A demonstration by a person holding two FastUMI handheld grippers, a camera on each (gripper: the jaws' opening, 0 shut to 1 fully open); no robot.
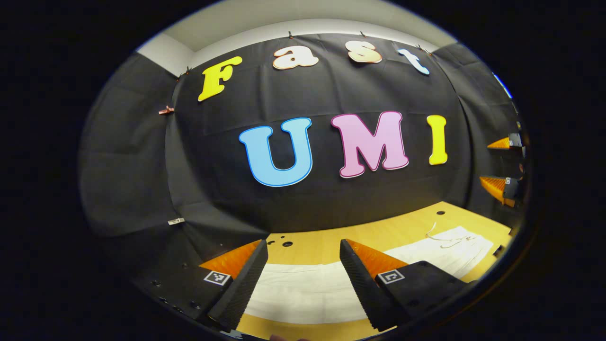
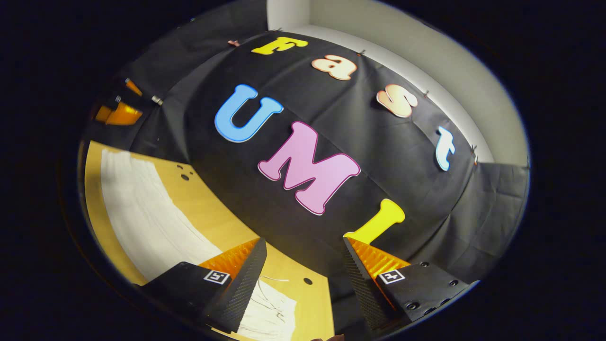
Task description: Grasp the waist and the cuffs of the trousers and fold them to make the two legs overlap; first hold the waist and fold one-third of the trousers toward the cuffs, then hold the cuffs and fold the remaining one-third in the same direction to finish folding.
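- Trousers (image 1: 303, 291): white, spread flat on the table (image 1: 331, 246). In the left gripper view they run as a band from under the near fingers out to the far right.
- Drawstring (image 1: 442, 239): thin cord lying loose on the trousers' far-right end in the left gripper view, so that end is the waist.
- Left gripper (image 1: 303, 248): jaws wide apart, nothing between them. It hangs above the trousers, not touching. Cloth shows in the gap between the fingers, table beyond it.
- Right gripper (image 2: 303, 246): jaws wide apart too, nothing held. View is rolled, so the table slopes down from upper left to lower middle.
- In the right gripper view the trousers (image 2: 147, 213) stretch from the upper left down under the left-hand finger. The drawstring (image 2: 272, 296) end sits just past that finger, near the bottom.
- Right gripper is above the waist end of the trousers, clear of the cloth. Its right-hand finger lies off the table, over the booth wall.
- In the left gripper view the right gripper (image 1: 504, 166) also appears at the far right edge, above the trousers' waist end, fingers spread.
- In the right gripper view the left gripper (image 2: 116, 106) shows at the upper left, past the trousers' far end. Too small and dark there to read its jaws.
- Table has a few small dark holes (image 1: 286, 244) just behind the trousers.
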